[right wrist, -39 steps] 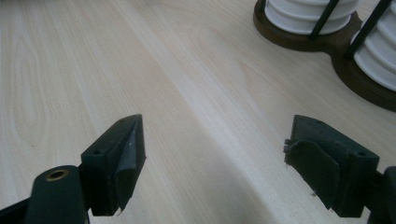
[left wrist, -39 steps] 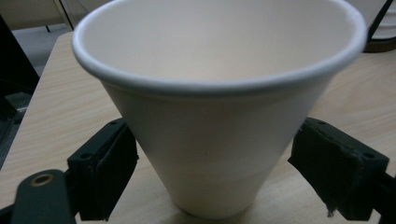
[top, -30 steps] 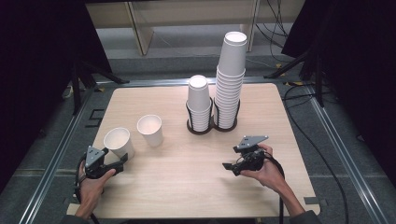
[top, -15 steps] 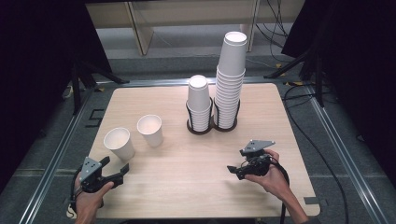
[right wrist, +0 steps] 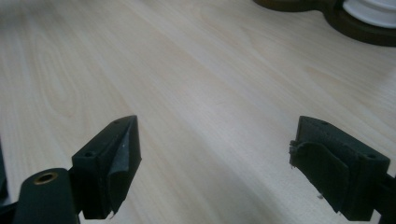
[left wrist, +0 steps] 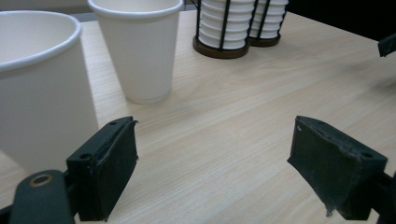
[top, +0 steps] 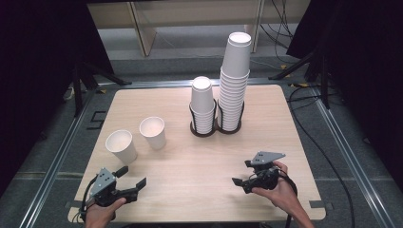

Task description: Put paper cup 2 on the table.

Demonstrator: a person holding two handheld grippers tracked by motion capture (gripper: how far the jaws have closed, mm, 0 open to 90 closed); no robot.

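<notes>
Paper cups on light wooden counter (top: 199, 156): two loose, upright, near cup (top: 121, 146) and far cup (top: 153, 132) side by side at left; two stacks in black wire holder (top: 215, 127) at middle rear. Left gripper (top: 134, 184) released, empty, near front-left edge. Right gripper (top: 243, 175) released, empty, front right, well apart.

A recording lab or studio is suggested: a light wooden table (top: 199, 166) is framed by metal floor rails (top: 54, 164), dark curtains (top: 38, 52) are hung on both sides, cables (top: 328, 152) are trailed across grey carpet, and stand legs (top: 83, 78) are seen nearby
</notes>
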